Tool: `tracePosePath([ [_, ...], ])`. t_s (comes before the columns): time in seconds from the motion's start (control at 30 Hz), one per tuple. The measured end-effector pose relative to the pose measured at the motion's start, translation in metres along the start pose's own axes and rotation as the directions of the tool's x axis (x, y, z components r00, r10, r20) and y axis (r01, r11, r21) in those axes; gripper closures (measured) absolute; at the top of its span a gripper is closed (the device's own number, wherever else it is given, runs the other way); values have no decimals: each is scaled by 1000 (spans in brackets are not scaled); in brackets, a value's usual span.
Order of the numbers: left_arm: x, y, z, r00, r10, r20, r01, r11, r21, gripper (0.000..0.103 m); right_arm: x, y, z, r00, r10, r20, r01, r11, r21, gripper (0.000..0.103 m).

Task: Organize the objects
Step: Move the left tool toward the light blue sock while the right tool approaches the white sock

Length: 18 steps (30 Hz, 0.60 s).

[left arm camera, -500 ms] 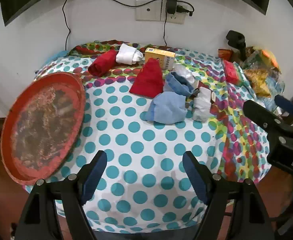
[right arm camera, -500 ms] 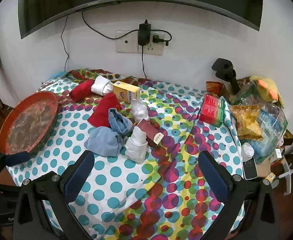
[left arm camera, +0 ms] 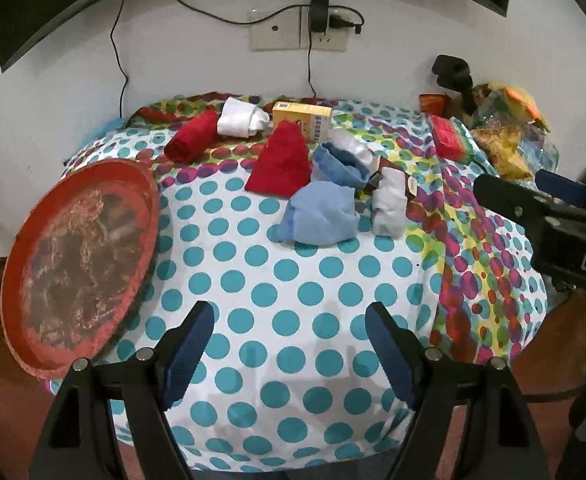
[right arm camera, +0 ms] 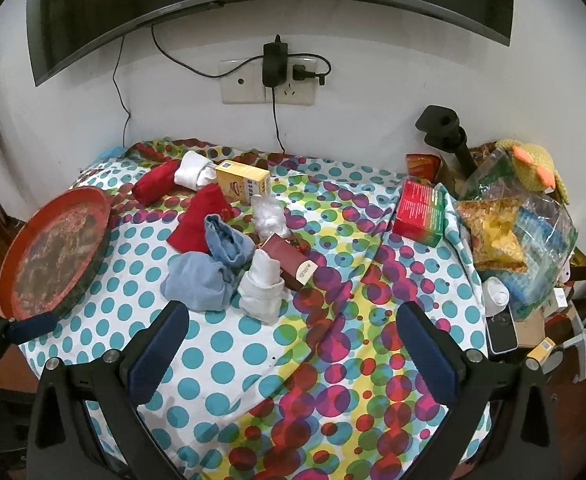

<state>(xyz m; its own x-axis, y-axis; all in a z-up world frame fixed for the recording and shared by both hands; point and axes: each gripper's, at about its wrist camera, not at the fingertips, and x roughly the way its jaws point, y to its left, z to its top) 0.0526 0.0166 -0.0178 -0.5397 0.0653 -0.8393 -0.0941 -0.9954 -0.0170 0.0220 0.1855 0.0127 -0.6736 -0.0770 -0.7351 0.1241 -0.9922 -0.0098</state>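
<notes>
A pile of rolled cloths lies mid-table: a light blue bundle (left arm camera: pixel 320 218) (right arm camera: pixel 197 280), a darker blue roll (left arm camera: pixel 339 168) (right arm camera: pixel 229 244), a red folded cloth (left arm camera: pixel 281 162) (right arm camera: pixel 197 222), a white roll (left arm camera: pixel 389 204) (right arm camera: pixel 263 288), a red roll (left arm camera: pixel 191 136) (right arm camera: pixel 155 186) and a white roll (left arm camera: pixel 241 120) (right arm camera: pixel 193 174) at the back. A yellow box (left arm camera: pixel 303 120) (right arm camera: pixel 243 186) and a maroon box (right arm camera: pixel 289 260) lie among them. My left gripper (left arm camera: pixel 289 344) is open and empty near the front edge. My right gripper (right arm camera: pixel 293 344) is open and empty, also near the front.
A round red tray (left arm camera: pixel 73 264) (right arm camera: pixel 51 254) hangs over the table's left edge. A red-green box (right arm camera: pixel 419 212), snack bags (right arm camera: pixel 493 236), a phone (right arm camera: pixel 501 332) and a black stand (right arm camera: pixel 445 128) crowd the right side. A wall with a socket (right arm camera: pixel 269 84) is behind.
Both views have shifted only slightly; the objects on the table have not moved and both grippers stay open.
</notes>
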Motion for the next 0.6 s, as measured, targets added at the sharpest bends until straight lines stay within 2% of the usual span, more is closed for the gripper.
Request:
tracePosePath([
  [0.2,3,1,1,999,-32,-15,31,999,-26,23,1,5,-4,1000,-2,1,2,999,-36,0],
  [0.43,6,1,3,1000,-29,-7,29,1000,-9,23,11,10,-4,1000,20,-22,-21,999,-45,0],
  [0.57,14,1,5,1000,5,-26,-5,1000,7,23,16,10,-4,999,31,-33,-33,998,-60,0],
  [0.6,17,4,5,999,-18,-38,18,1000,-10,23,17,10,-4,999,35,-37,-37,997,-66,0],
])
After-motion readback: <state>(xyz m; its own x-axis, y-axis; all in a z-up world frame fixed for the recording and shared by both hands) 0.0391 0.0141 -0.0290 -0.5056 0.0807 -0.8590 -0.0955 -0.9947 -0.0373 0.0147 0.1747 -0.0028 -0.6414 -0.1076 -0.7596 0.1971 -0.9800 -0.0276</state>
